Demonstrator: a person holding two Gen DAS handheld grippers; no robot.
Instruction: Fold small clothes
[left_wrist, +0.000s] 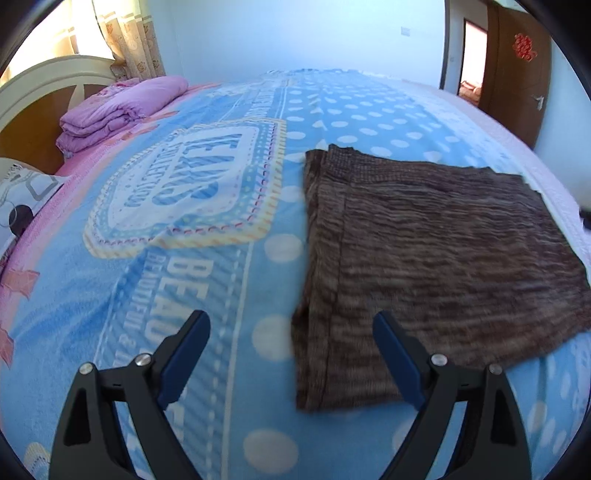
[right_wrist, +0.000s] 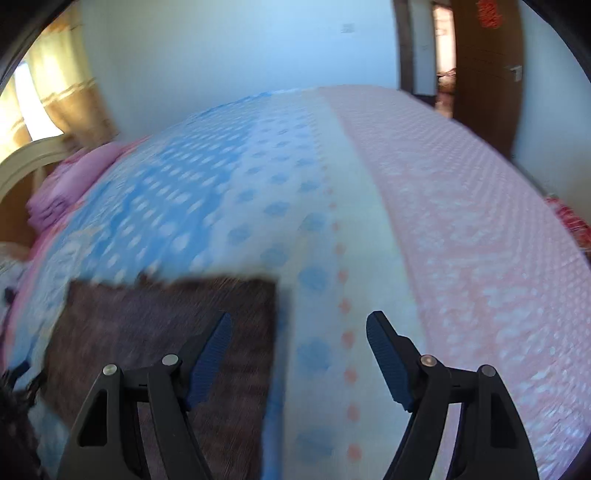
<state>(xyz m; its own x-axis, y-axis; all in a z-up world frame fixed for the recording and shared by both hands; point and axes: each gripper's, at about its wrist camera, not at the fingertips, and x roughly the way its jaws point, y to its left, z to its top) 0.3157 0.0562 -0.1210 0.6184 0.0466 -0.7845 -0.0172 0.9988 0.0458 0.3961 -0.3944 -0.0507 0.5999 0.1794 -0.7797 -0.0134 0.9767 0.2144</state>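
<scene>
A brown ribbed knit garment (left_wrist: 424, 251) lies flat on the blue dotted blanket (left_wrist: 207, 288), folded into a rough rectangle. My left gripper (left_wrist: 291, 339) is open and empty, held above the garment's near left corner. In the right wrist view the same garment (right_wrist: 159, 332) lies at the lower left, blurred. My right gripper (right_wrist: 299, 347) is open and empty above the garment's right edge; its left finger (right_wrist: 210, 362) is over the cloth, its right finger over the blanket.
A folded purple quilt (left_wrist: 122, 107) and a white headboard (left_wrist: 44, 81) are at the far left. A pillow (left_wrist: 26, 199) lies at the left edge. A pink dotted bedspread (right_wrist: 480, 258) covers the bed's right side. A brown door (left_wrist: 517, 74) stands open at the back right.
</scene>
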